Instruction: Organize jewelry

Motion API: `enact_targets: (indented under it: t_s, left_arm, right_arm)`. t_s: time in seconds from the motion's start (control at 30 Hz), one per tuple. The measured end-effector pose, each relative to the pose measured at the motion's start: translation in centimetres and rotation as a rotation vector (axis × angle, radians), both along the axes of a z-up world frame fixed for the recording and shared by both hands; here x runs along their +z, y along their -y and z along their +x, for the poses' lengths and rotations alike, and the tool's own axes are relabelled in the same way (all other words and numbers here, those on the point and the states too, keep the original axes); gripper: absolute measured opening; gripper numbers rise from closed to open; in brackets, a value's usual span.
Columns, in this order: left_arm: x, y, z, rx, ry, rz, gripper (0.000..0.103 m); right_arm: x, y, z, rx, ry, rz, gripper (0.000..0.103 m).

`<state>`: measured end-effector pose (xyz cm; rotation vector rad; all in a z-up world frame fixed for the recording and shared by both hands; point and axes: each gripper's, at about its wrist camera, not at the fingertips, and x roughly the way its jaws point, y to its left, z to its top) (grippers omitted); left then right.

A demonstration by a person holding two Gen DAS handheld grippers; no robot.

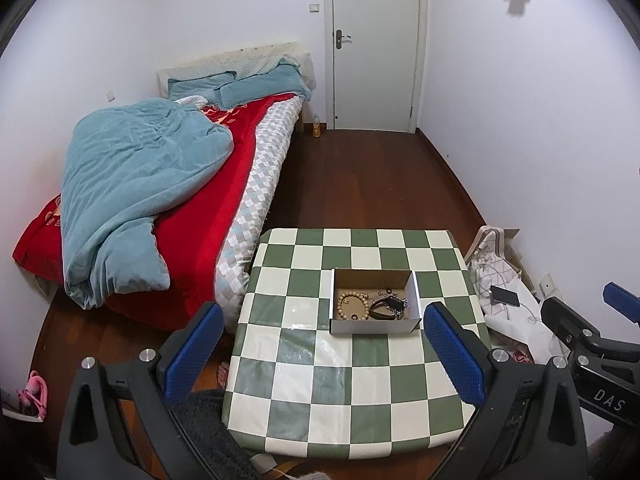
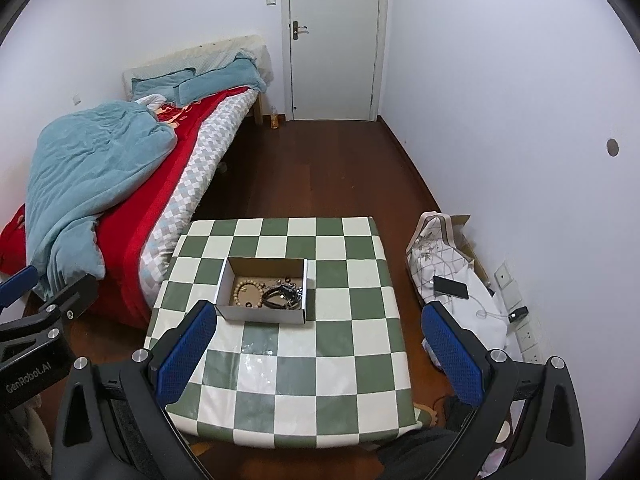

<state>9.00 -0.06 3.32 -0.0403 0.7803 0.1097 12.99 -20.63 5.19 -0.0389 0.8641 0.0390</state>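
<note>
A small open cardboard box [image 1: 375, 325] [image 2: 262, 315] stands on the green-and-white checked table [image 1: 352, 392] [image 2: 304, 380]. Inside lie a wooden bead bracelet [image 1: 353, 306] [image 2: 248, 291], a dark bracelet with a silvery chain [image 1: 387, 305] [image 2: 282, 294] and some small black rings. My left gripper [image 1: 322, 344] is open and empty, held above the table's near side. My right gripper [image 2: 318, 344] is open and empty, held above the table to the right of the box. Each gripper shows at the edge of the other's view.
A bed [image 1: 168, 184] with a blue duvet and red blanket stands left of the table. A closed white door [image 1: 376, 44] is at the far wall. A patterned bag with a phone [image 2: 451, 286] on it lies right of the table, by wall sockets.
</note>
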Motion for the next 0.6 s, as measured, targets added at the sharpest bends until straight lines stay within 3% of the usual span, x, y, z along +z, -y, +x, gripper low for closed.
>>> enact_targets:
  t_s: [0.6]
  left_arm:
    - [-0.8,-0.3,1.7,0.024,-0.031,-0.008,0.102]
  right_arm:
    - [-1.2,-0.1,2.4,-0.005,-0.037,-0.023,0.103]
